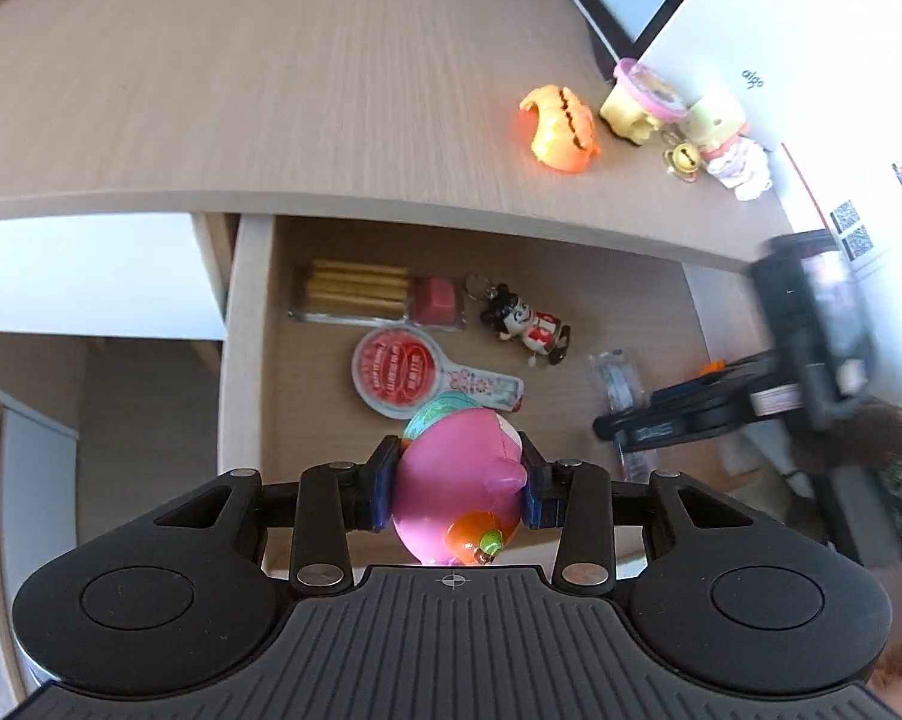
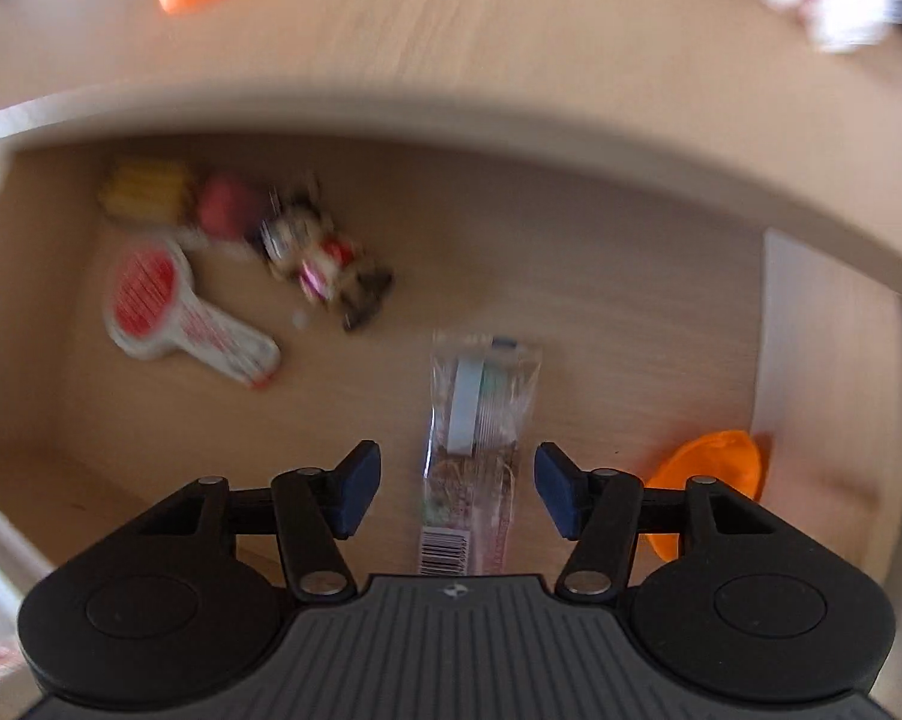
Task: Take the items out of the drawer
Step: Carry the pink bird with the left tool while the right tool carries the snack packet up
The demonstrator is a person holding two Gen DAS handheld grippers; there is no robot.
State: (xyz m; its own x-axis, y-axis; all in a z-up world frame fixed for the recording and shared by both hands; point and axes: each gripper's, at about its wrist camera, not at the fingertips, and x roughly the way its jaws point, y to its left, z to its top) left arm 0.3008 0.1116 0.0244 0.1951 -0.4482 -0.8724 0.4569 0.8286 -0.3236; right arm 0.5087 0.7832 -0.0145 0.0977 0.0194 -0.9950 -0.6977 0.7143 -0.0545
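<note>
Taking the open drawer (image 1: 252, 312) as the landmark: at its left rear lies a pack of biscuit sticks (image 1: 357, 294) with a red block, and in front of that a white and red paddle-shaped tag (image 1: 402, 375). Right of the biscuit pack lies a small figure on a key ring (image 1: 526, 324), and further right a clear plastic packet (image 2: 481, 420) lies lengthwise toward the drawer's front.

Above the drawer's front edge, the left tongs (image 1: 460, 480) are closed about halfway on a round pink toy (image 1: 457, 480), their blue pads pressing its two sides. The toy is smooth and bulging, so in my judgement it could squirt out of the pads and drop back into the drawer, or roll away once set on the desk (image 1: 270, 90).

The right tongs (image 2: 458, 480) point straight down into the drawer, empty and about half open, with the packet between the pads but untouched. The packet is thin, flat and slippery; the pads may scrape the drawer floor, slide off the film, or pinch only a loose edge. This view is blurred, which suggests fast movement, and that makes a missed pinch likelier. An orange piece (image 2: 715, 474) sits near the drawer's right wall, just beside the right pad, and could be knocked.

On the desk behind the drawer, an orange shell (image 1: 559, 129) and several small toys (image 1: 679, 120) crowd the right side, so a careless placement could topple them.
</note>
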